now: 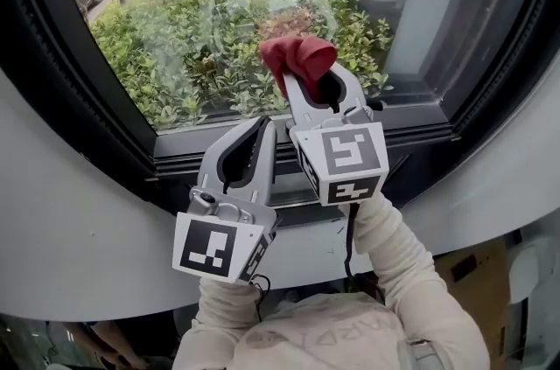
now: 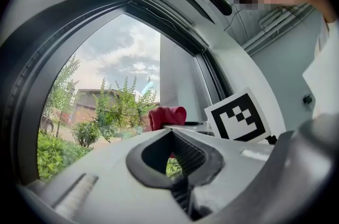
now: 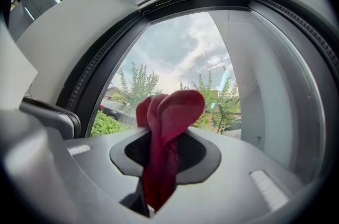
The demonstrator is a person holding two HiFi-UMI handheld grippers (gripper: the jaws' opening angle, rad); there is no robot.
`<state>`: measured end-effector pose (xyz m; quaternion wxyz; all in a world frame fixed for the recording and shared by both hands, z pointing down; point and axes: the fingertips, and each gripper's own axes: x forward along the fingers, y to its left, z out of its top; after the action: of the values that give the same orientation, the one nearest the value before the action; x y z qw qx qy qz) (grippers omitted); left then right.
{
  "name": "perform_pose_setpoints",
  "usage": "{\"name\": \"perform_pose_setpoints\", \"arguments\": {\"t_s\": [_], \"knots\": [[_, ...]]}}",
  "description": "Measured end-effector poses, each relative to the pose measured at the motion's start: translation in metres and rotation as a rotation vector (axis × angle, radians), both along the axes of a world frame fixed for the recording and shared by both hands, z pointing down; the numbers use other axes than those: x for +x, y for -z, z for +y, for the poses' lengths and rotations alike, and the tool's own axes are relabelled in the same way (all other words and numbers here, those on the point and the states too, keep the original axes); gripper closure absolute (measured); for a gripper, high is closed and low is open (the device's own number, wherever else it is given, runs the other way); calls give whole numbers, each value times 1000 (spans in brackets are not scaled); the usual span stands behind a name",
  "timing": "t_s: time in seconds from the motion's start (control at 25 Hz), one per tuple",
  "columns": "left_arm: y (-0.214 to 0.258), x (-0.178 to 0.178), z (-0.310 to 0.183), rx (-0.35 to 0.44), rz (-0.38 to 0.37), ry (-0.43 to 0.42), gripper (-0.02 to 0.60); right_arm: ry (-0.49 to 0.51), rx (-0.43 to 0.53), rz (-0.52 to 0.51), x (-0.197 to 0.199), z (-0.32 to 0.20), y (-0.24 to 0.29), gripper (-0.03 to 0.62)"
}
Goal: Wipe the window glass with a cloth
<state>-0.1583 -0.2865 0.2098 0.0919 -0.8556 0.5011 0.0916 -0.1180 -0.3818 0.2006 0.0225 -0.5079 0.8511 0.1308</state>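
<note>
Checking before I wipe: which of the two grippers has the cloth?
The right gripper, shut on the red cloth; the left gripper is shut and empty.

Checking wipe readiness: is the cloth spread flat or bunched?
Bunched: the cloth is pinched in folds in the right gripper, its rounded lobes sticking out past the jaws.

- Your left tongs (image 1: 261, 132) and right tongs (image 1: 308, 88) are pale grey shells with black-lined oval openings.
- Each carries a white cube (image 1: 343, 163) with black square markers.
- A thin black cable (image 1: 349, 228) hangs under the right one.
- Your sleeves (image 1: 394, 259) are cream.
</note>
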Motion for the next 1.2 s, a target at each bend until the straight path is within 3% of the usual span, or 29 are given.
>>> {"name": "perform_pose_setpoints", "arguments": {"t_s": [0.4, 0.92, 1.2], "knots": [[-2, 31, -1, -6, -13, -20, 581, -65, 35, 75, 45, -7, 6, 468], [-5, 107, -11, -14, -42, -93, 581, -250, 25, -26, 192, -27, 5, 464], [-3, 134, -12, -12, -54, -107, 581, -326, 13, -48, 248, -34, -1, 464]]}}
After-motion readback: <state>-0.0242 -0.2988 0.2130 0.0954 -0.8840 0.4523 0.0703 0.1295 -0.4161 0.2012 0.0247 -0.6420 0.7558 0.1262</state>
